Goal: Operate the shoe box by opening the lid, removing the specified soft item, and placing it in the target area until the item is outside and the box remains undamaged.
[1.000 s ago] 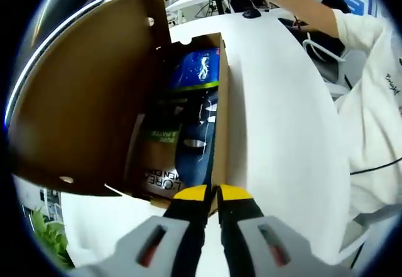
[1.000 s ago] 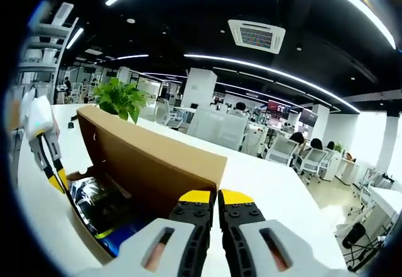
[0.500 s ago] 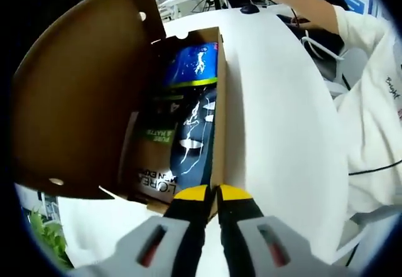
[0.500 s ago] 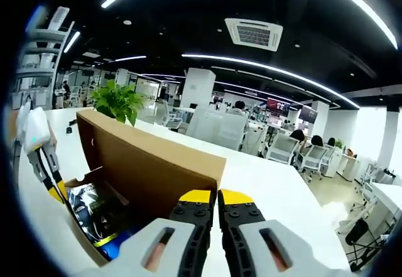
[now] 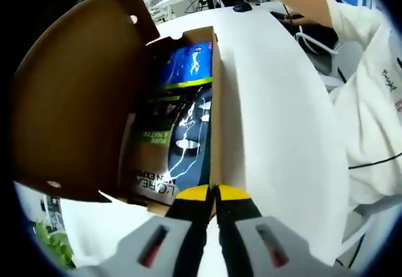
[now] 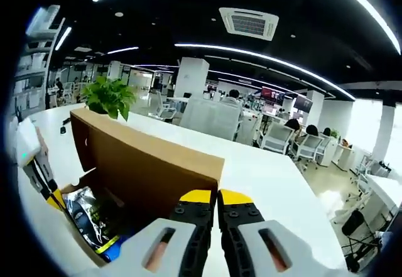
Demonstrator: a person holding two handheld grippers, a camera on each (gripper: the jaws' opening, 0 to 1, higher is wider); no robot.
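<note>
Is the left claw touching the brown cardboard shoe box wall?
Touching. In the left gripper view the left claw is shut on the brown cardboard shoe box side wall's top edge, no gap.

Bright, even indoor light from long ceiling strips (image 6: 264, 57). Strong glare off the white table (image 5: 276, 120) and the foil packets (image 5: 185, 123) in the box. Heavy fisheye bending toward the edges. Slight motion blur in the left gripper view.

Right claw (image 6: 217, 196) pinched on raised lid (image 6: 147, 164) above shiny packets (image 6: 88, 217).
</note>
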